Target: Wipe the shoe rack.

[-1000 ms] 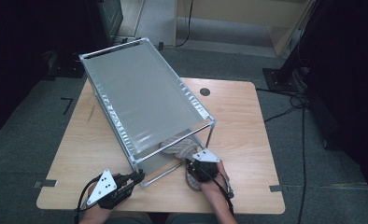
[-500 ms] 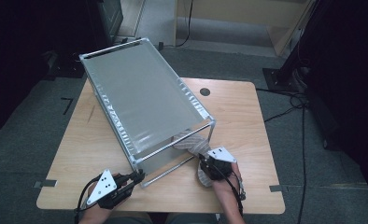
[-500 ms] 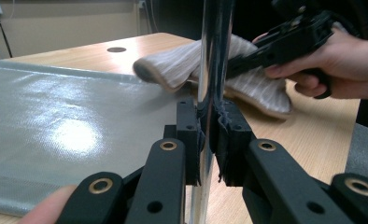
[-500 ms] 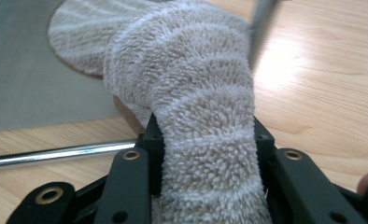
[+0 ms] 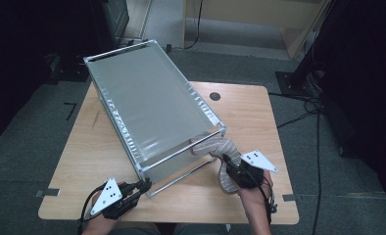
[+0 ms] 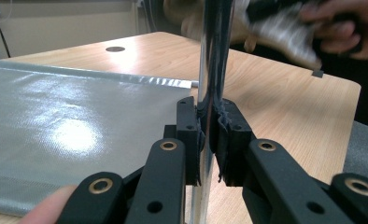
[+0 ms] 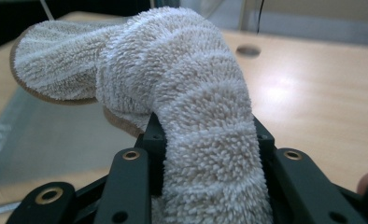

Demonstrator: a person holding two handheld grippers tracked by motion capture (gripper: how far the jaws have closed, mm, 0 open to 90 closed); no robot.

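Note:
A silver metal-framed box with a grey sheet top lies slantwise on the wooden table. My left gripper is at the box's near corner, shut on an upright chrome post that runs between its pads. A beige striped towel hangs at the box's near right end. My right gripper is shut on it, held above the table. In the right gripper view the towel bulges up and over between the black jaws of my right gripper.
The grey sheet stretches to the left of the post. A round cable hole sits in the table's far side. Bare tabletop lies to the right of the box. Cables trail on the floor at the right.
My right gripper has risen and shifted to the right with the towel, drawing it out from the box's near end. The left gripper and the box have stayed put.

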